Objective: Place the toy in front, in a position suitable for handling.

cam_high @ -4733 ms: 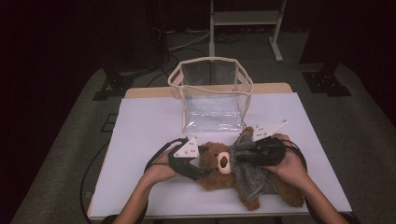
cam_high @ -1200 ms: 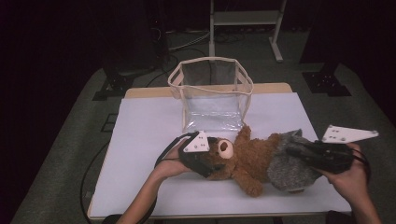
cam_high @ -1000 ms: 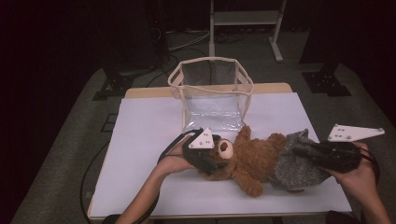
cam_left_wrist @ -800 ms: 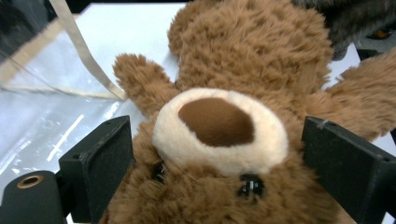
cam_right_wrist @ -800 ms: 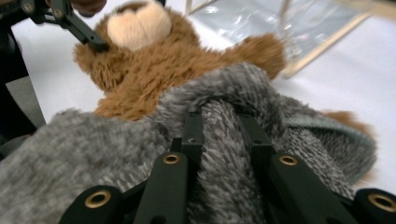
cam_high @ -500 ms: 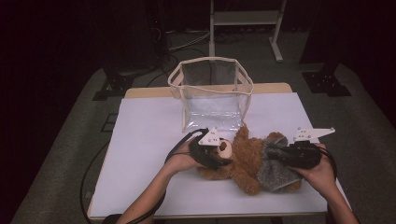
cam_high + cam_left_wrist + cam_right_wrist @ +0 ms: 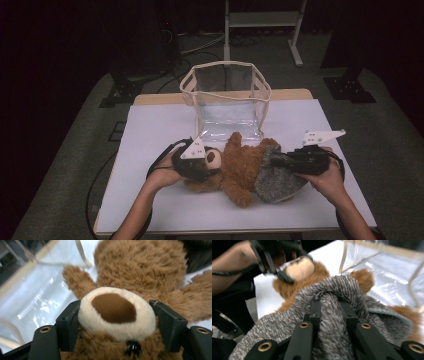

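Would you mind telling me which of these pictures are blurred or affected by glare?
High view: dim, dark surroundings, table brightly lit. Left gripper view: teddy bear sharp, glare on the clear bag. Right gripper view: far hand blurred, grey cloth nearer is clearer.

Black grippers (image 7: pixel 300 161) with brass-ringed screw holes, grey three-cornered plates, trailing black cables.

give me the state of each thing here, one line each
brown plush teddy bear: lying on the white table top, muzzle between the left tongs
grey fuzzy knit garment: partly over the bear's lower body
clear plastic bag with cream trim: upright, open at the top, nothing visible inside
left tongs: just been closing, pads against the muzzle
right tongs: shut on a fold of the garment
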Tool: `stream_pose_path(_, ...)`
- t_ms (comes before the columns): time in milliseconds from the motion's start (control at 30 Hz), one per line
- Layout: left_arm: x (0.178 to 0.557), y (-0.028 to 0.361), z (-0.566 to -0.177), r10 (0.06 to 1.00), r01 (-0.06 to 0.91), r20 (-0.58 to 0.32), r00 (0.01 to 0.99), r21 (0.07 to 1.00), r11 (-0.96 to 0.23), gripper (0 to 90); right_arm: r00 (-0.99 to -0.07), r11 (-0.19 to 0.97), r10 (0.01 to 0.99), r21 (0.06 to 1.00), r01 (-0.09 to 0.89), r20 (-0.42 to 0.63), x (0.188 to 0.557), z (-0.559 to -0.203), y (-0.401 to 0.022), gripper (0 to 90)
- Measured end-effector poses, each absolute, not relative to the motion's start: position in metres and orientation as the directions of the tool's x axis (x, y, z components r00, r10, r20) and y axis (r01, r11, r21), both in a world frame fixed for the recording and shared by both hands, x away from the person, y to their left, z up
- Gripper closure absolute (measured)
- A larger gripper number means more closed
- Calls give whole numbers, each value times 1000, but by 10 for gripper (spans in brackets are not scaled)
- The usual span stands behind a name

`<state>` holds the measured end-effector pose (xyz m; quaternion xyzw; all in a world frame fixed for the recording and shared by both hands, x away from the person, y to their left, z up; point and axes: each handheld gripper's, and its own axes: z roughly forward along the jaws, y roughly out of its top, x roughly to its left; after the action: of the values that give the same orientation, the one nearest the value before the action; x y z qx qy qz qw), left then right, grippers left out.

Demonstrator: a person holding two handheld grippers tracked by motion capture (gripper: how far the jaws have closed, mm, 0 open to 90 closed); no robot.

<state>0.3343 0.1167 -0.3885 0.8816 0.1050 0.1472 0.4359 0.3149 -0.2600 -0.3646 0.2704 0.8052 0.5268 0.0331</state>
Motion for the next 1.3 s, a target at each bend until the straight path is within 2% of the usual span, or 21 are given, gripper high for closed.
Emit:
stream_pose_path(167,329,121,-392,316,57,154,936,820,-570,279,-838,300,515,878,373,180,296,-335,-291,750)
stream_pose_path(333,327,122,-391,304,48,158,939,817,-574,269,-817,350,566,866,357,108,273,-308,-321,748)
stream_pose_path(533,326,123,-390,295,47,154,943,816,-577,269,-785,387,617,844,372,63,258,-295,-345,748)
stream_pose_path(600,325,122,-389,297,49,153,943,814,-578,268,-783,380,618,843,381,76,260,-298,-348,747)
stream_pose_path(800,323,122,-388,279,41,151,948,815,-579,269,-803,388,580,819,422,139,283,-330,-324,744)
stream_pose_path(1100,316,124,-389,231,20,145,962,808,-589,273,-860,419,475,811,408,187,322,-378,-239,734)
stream_pose_path(1300,316,130,-385,220,30,114,969,827,-561,273,-848,344,469,834,433,247,323,-390,-235,737)
